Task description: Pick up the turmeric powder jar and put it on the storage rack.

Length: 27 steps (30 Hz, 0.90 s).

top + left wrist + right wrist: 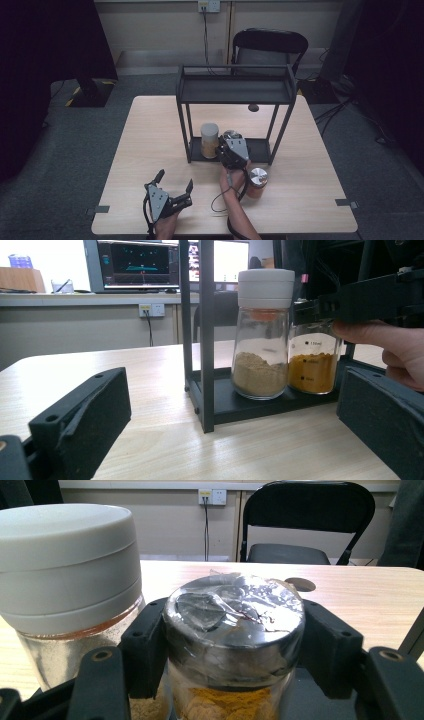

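Jars: three counted. Two stand side by side, just about touching, on the bottom shelf of the black rack [235,90]: a white-lidded jar [209,140] of pale tan powder, and a silver-lidded jar [234,625] of yellow powder. The third jar [257,183], silver lid and orange contents, stands on the counter [150,145] just in front of the rack, beside the person's right wrist.

Tools: two. The right tool [235,645] is clamped on the silver-lidded jar, one jaw on each side of the lid, with the jar down on the shelf. The left tool [174,181] stands apart, nothing between the jaws, low over the near left of the counter and aimed at the rack.

Hard to make out: from above, the right tool covers most of the gripped jar. Printed marks on its glass are too small to read. The lid top is crinkled and reflective.

Surface and room: light wood counter; a small dark round spot behind the rack. Grey carpet, one black folding chair [270,45], a wall socket with a cable, and monitors on a side bench.
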Motion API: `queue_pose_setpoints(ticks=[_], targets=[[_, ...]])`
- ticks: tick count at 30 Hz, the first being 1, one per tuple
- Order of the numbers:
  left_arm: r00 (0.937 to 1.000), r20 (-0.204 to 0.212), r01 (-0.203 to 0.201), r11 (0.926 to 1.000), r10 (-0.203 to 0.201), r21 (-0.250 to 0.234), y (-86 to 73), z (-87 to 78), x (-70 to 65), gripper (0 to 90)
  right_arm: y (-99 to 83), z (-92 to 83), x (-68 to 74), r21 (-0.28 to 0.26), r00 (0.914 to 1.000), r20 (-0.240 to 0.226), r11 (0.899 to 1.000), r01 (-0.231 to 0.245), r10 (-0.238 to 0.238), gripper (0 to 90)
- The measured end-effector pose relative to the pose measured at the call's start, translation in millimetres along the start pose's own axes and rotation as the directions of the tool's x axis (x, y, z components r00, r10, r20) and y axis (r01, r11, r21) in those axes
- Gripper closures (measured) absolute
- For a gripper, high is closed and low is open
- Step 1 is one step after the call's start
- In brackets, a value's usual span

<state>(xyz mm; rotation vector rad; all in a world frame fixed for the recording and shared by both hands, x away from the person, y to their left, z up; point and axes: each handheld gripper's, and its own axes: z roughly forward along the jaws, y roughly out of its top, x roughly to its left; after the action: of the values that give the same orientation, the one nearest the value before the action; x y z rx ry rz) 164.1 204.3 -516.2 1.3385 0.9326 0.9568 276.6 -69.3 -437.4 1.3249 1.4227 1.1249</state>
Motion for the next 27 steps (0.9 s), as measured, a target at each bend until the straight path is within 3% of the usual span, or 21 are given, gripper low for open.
queue_pose_setpoints(ticks=[14, 27], targets=[[1.0, 0.0, 0.0, 1.0, 0.0, 0.0, 0.0, 0.0, 0.0, 0.4, -1.3, -1.4, 1.8, 0.0, 1.0, 0.007, 1.0, 0.002, -0.002, 33.5], [1.0, 0.0, 0.0, 1.0, 0.0, 0.0, 0.0, 0.0, 0.0, 0.4, 0.4, -0.9, 1.5, -0.013, 1.0, 0.01, 1.0, -0.002, 0.002, 25.6]])
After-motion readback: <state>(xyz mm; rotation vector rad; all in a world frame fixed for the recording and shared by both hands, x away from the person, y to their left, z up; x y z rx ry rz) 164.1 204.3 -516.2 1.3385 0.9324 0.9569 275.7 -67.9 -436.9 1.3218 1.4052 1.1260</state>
